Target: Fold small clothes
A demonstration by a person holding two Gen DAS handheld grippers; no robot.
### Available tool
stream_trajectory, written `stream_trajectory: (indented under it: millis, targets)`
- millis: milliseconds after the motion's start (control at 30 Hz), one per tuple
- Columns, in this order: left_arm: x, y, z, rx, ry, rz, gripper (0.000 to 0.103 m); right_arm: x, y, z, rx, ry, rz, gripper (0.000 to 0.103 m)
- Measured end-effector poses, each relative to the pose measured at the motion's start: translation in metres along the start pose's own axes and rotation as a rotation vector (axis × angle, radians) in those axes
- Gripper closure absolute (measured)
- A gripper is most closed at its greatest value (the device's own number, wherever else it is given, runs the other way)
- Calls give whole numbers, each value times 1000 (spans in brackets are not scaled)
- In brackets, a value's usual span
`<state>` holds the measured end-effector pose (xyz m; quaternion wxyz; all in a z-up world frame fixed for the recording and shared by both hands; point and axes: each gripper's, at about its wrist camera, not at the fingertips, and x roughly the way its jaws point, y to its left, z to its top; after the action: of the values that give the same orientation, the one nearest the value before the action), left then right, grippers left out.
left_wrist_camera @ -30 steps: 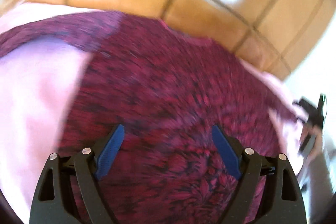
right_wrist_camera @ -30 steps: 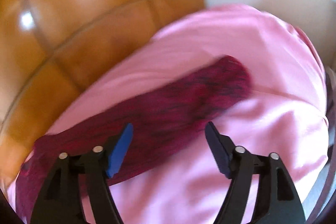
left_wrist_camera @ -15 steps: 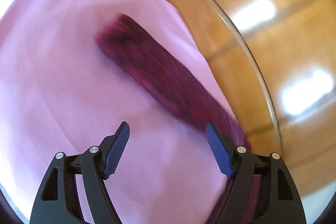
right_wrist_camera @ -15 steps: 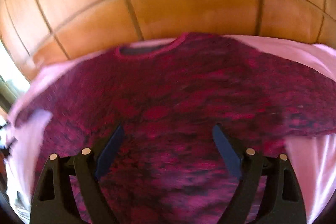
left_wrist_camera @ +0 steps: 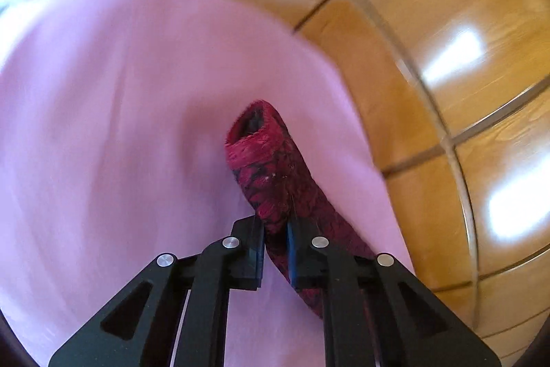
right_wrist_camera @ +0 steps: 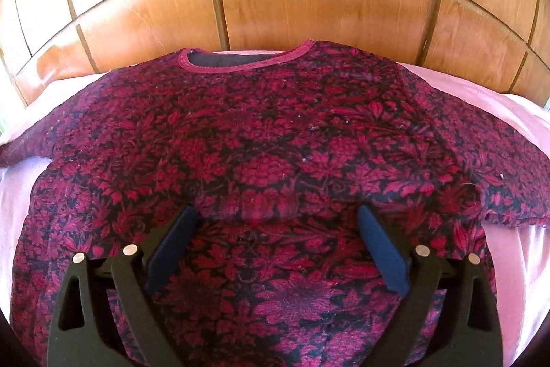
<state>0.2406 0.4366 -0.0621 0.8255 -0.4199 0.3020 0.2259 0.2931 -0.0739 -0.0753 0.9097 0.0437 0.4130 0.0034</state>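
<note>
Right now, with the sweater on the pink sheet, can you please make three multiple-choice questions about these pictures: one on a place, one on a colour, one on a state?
1. What does the left hand-held gripper grip?
A. the neckline
B. a sleeve, just behind its cuff
C. the pink sheet

2. Which colour is the trim of the sweater's neckline?
A. white
B. blue
C. pinkish red

3. In which state is the right hand-held gripper?
A. open, above the sweater body
B. shut on a sleeve
C. shut on the sheet

Answers:
1 B: the sleeve runs between the closed fingers and its open cuff lies just beyond them, over the pink sheet.
2 C: a pinkish red band edges the collar of the sweater.
3 A: the blue pads stand wide apart with nothing between them.
</note>
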Motion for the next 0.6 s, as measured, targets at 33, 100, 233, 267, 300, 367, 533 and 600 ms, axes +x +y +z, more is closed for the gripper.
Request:
stream_trajectory:
  millis: [33,100,233,267,300,367,533,600]
  targets:
    - [-1,-6,4,30,-16,23,94,1,1,0,1,-1,0,8]
    - [11,-17,9,108,-38,110,94,3,2,-1,2,-4,-1,7]
    - [38,-16,-4,154,-2,224,93,2,0,-1,5,-4,4,7]
    - [41,-17,-8,143,5,232,93,3,-1,-1,6,-3,6,6]
    - [39,-14,-12,122,8,232,91,3,0,-1,5,-3,3,6]
    - [24,-18,-20,103,-19,235,83,4,-1,-1,6,-3,5,5]
    - [-23,-70,-71,282,-28,44,83,3,0,0,7,-5,11,4]
    - [-41,-105,-110,413,27,-84,83,3,0,0,6,-5,8,4]
